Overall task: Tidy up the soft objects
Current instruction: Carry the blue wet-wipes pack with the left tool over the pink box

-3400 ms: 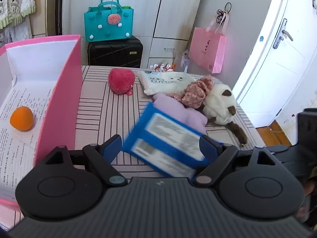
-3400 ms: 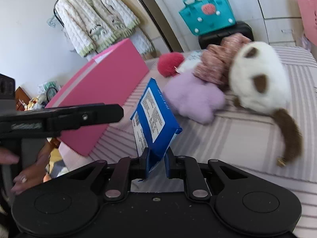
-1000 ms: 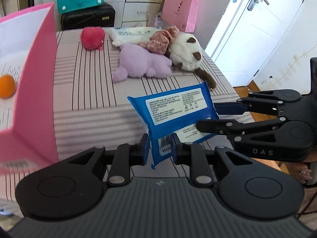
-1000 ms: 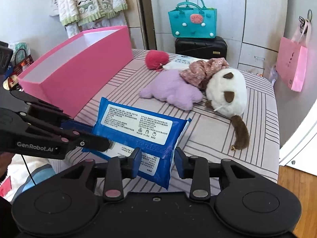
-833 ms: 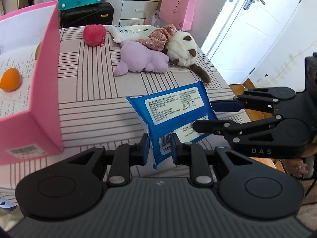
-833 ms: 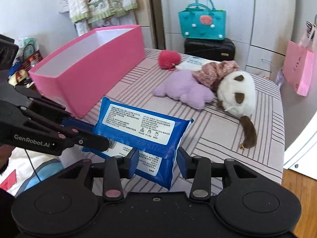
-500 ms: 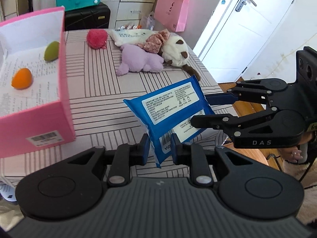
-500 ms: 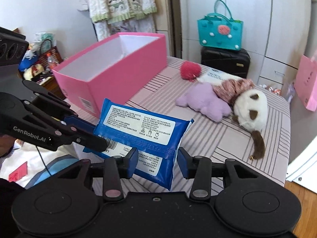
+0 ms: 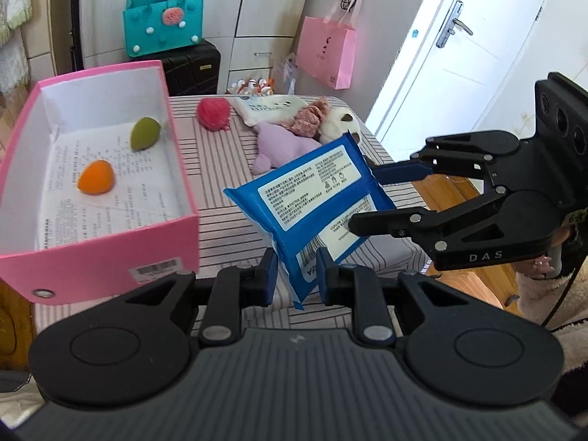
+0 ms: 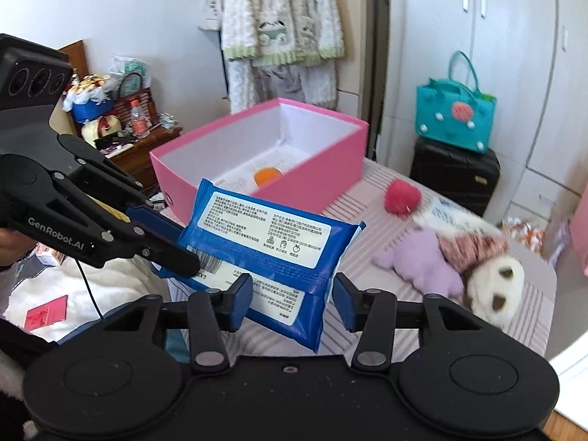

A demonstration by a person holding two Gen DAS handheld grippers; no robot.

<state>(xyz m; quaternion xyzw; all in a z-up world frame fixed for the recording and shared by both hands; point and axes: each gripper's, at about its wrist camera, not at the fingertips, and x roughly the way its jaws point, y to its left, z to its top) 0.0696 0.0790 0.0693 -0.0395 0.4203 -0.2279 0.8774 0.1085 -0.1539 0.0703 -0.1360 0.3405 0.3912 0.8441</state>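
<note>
A blue wet-wipe pack (image 9: 312, 198) hangs in the air above the near end of the striped table (image 9: 220, 169). My left gripper (image 9: 294, 273) is shut on its lower edge. My right gripper (image 10: 292, 296) is open, its fingers apart on both sides of the pack (image 10: 268, 253), not pinching it. The right gripper also shows in the left wrist view (image 9: 367, 202), beside the pack. The pink box (image 9: 183, 235) stands at the left and holds an orange sponge (image 9: 96, 182) and a green sponge (image 9: 145, 134).
On the table's far end lie a red pompom (image 9: 213, 114), a white wipe pack (image 9: 272, 106), a purple plush (image 9: 283, 143) and a white-and-brown cat plush (image 9: 338, 125). A black suitcase (image 9: 191, 70) with a teal bag stands behind. A door is at the right.
My left gripper took the pack from the right gripper, which opened. Both grippers then rose and drew back from the table, so more of the pink box's inside shows.
</note>
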